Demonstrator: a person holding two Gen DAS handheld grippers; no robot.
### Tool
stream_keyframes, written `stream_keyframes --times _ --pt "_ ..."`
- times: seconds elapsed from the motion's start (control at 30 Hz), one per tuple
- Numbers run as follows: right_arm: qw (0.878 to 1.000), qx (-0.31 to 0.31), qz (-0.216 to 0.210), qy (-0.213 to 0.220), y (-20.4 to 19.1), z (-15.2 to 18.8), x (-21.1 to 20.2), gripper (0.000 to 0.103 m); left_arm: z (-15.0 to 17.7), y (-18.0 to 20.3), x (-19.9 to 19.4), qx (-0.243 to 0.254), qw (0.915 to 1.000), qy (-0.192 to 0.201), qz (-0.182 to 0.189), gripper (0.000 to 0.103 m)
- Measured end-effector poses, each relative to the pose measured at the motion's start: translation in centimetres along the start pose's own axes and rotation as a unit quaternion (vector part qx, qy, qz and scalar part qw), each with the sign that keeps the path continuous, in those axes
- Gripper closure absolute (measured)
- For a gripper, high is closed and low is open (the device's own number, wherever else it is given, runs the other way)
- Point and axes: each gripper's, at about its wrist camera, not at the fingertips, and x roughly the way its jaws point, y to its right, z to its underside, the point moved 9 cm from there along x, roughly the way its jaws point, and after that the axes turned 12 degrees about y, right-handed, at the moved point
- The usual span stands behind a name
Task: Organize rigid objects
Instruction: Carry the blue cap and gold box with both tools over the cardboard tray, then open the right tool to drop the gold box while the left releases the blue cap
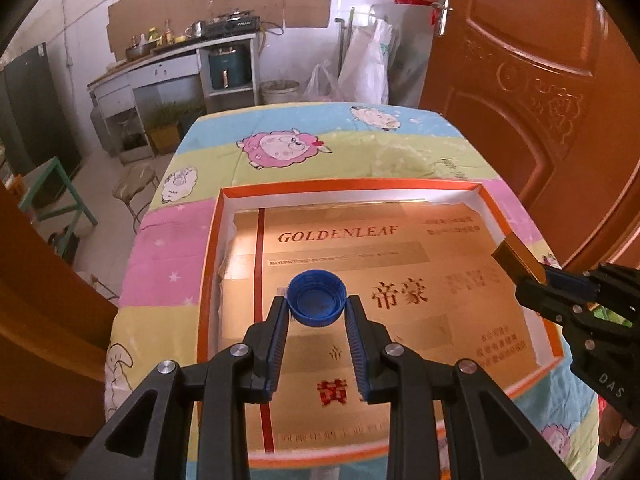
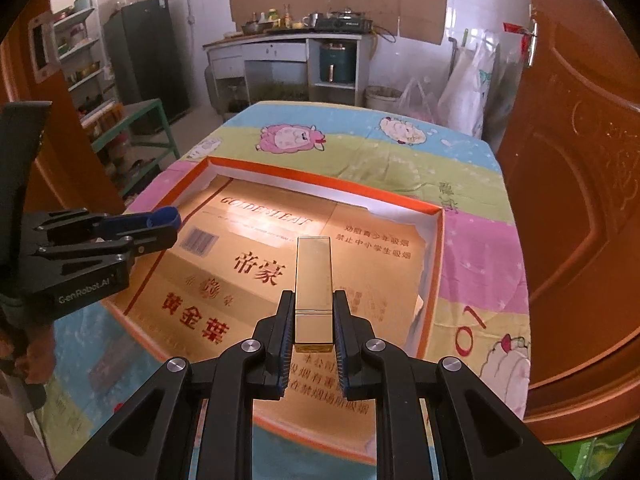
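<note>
- Left wrist view: the left gripper (image 1: 318, 304) pinches a blue bottle cap (image 1: 317, 298), hollow side up, above the shallow box (image 1: 208, 264).
- Right wrist view: the right gripper (image 2: 313, 300) clamps a gold bar (image 2: 313, 280) over the same box on the cartoon-sheep cloth (image 2: 472, 248).

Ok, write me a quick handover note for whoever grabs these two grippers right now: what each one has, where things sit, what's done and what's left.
Left gripper: shut on the blue bottle cap, open side up, held above the tray.
Right gripper: shut on the gold rectangular case, which sticks out forward past the fingertips.
Orange-rimmed tray: lies on the cartoon-sheep cloth; nothing lies on the part of its gold printed floor that shows.
Done: both items are picked up and carried over the tray.
Left: set the cap and the case down in the tray, probably side by side, then release.
</note>
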Motion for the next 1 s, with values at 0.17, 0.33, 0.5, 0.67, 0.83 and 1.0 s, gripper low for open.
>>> stream_keyframes --times 0.17,0.33,0.5,0.67,0.83,1.0 --pt "1.000 0.007 0.002 -0.011 0.4 -0.2 1.8 0.085 0.1 -0.2 1.6 -0.003 0.9999 -0.012 -0.006 0.073" --pt "1.000 0.007 0.000 -0.026 0.3 0.4 3.4 0.085 0.7 -0.3 2.8 -0.007 0.9997 -0.022 -0.004 0.073" --pt "0.999 0.006 -0.001 -0.041 0.1 1.5 4.5 0.085 1.3 -0.1 3.5 -0.009 0.9995 -0.031 0.001 0.073" --pt "0.999 0.000 0.002 -0.046 -0.1 2.1 5.1 0.085 2.3 -0.3 4.5 -0.016 0.9986 -0.051 0.007 0.073" --pt "0.999 0.002 0.008 -0.051 0.1 2.8 5.7 0.084 2.6 -0.3 4.8 -0.017 0.9987 -0.045 0.015 0.073" --pt "0.998 0.015 0.007 -0.054 0.3 3.5 6.2 0.083 2.9 -0.1 4.4 -0.004 0.9995 -0.020 0.023 0.071"
